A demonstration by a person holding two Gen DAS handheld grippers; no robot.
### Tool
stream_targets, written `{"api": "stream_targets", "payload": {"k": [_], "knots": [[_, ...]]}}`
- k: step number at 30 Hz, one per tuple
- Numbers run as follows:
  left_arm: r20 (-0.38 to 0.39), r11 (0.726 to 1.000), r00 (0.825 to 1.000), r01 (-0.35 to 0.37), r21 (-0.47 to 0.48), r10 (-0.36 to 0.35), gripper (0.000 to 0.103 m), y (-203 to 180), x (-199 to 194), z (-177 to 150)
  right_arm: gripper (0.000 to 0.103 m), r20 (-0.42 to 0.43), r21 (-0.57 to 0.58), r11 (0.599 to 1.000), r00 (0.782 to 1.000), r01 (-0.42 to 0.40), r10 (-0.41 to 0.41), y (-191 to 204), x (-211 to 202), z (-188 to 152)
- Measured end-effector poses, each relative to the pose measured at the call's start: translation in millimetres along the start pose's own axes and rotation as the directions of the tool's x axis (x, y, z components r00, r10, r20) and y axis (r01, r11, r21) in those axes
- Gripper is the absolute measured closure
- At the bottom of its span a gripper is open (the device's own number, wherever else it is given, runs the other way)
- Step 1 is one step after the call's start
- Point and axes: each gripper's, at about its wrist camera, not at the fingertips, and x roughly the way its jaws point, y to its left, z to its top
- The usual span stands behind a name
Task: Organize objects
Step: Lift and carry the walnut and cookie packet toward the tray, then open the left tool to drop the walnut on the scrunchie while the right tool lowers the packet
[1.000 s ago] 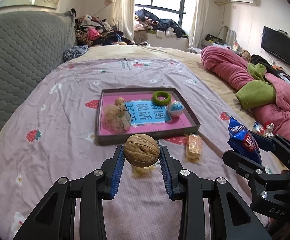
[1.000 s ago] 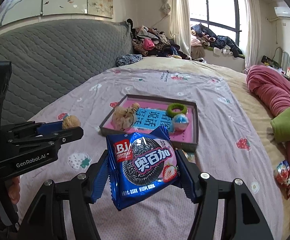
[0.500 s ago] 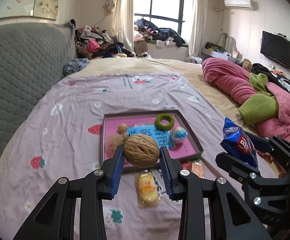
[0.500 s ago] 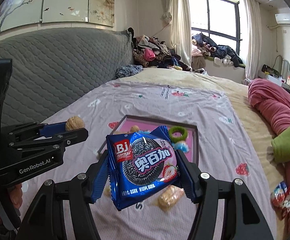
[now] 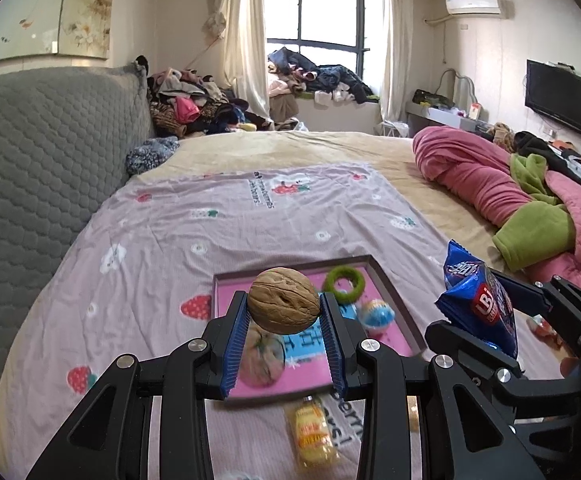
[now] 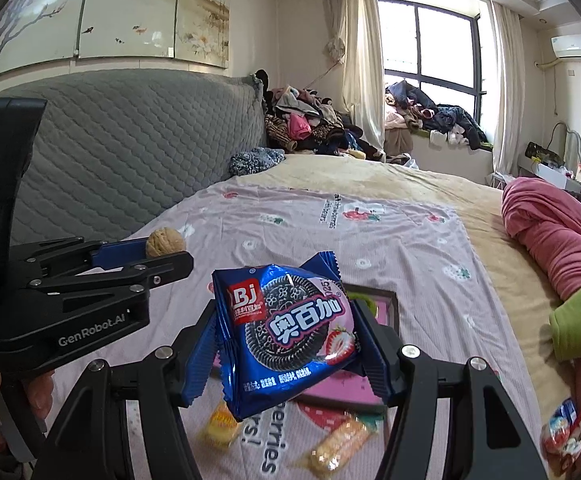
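While my left gripper (image 5: pixel 283 320) clamps a walnut (image 5: pixel 283 305) above the tray (image 5: pixel 395 307), my right gripper (image 6: pixel 290 350) pinches a blue "Bj" cookie pack (image 6: pixel 286 334). "GenRobot.AI" reads on the left one; "berries" on the sheet (image 6: pixel 370 236).

Daylight came through the window (image 5: pixel 322 36) at the far end of the room, which was blown out to near white in both views, with the curtains (image 6: pixel 360 64) glowing beside it. The room was evenly bright and shadows on the bed (image 5: pixel 250 216) were soft. Fisheye distortion bent the walls and headboard (image 6: pixel 130 132), and black vignette filled the corners. The walnut (image 5: pixel 283 305) and the cookie packet (image 6: pixel 286 330) were sharp, the packet's foil catching small glints. The yellow snack (image 6: pixel 220 424) and the tray (image 5: pixel 390 284) below showed motion blur.
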Motion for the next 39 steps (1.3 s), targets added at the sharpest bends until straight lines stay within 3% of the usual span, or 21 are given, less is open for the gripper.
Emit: {"api": "stream_targets", "payload": {"k": [12, 26, 39], "knots": [[0.011, 0.999, 1.0, -0.018, -0.028, 0.018, 0.066, 20, 62, 15, 0.04, 0.04, 0.018, 1.0, 0.999, 0.016, -0.016, -16, 52, 17], [-0.059, 0.998, 0.998, -0.017, -0.056, 0.014, 0.066, 35, 142, -44, 0.04, -0.036, 0.033, 0.999, 0.998, 0.044, -0.042, -22, 115, -30], [-0.106, 0.998, 0.994, 0.011, -0.057, -0.017, 0.066, 36, 174, -82, 0.04, -0.103, -0.022, 0.998, 0.993, 0.055, -0.057, -22, 154, -54]]}}
